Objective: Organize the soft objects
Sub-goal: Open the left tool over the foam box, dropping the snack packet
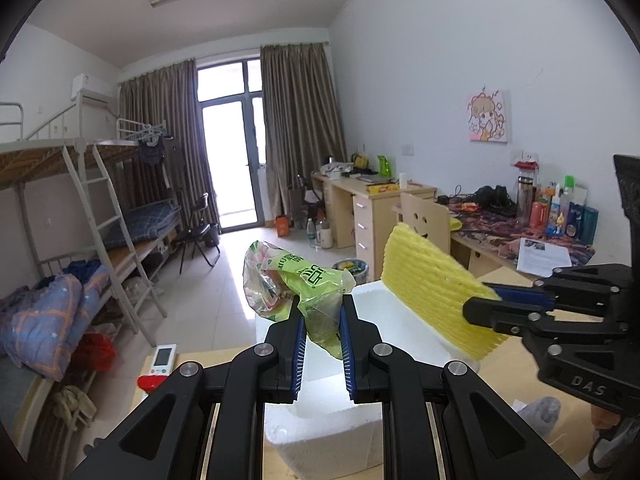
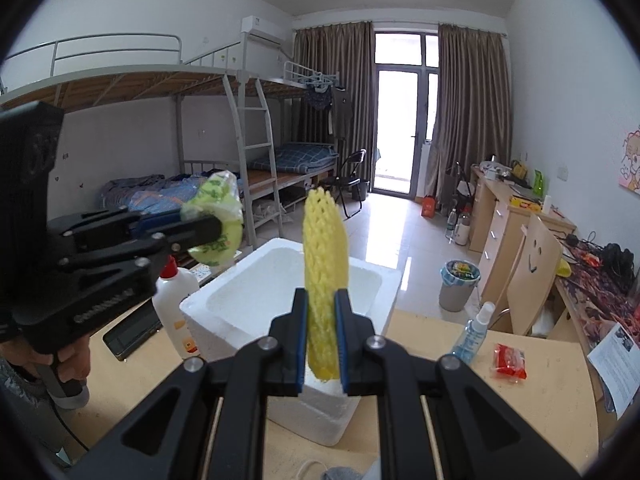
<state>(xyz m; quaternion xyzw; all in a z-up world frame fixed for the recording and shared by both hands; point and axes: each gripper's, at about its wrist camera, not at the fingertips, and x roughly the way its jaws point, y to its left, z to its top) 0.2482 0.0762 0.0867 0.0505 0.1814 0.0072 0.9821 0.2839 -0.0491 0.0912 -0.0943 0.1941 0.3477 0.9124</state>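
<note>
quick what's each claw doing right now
left claw: shut on the plastic bag
right claw: shut on the yellow foam net

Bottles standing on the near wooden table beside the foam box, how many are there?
2. A white plastic bottle with a red cap stands left of the white foam box; a clear blue spray bottle stands to its right. The grippers may hide others.

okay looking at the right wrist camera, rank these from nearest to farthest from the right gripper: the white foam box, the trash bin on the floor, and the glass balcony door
1. White foam box: directly beneath and just ahead of the right gripper, on the wooden table.
2. Trash bin: on the floor past the table, to the right, beside the desks.
3. Balcony door: at the room's far end, between the curtains.
</note>
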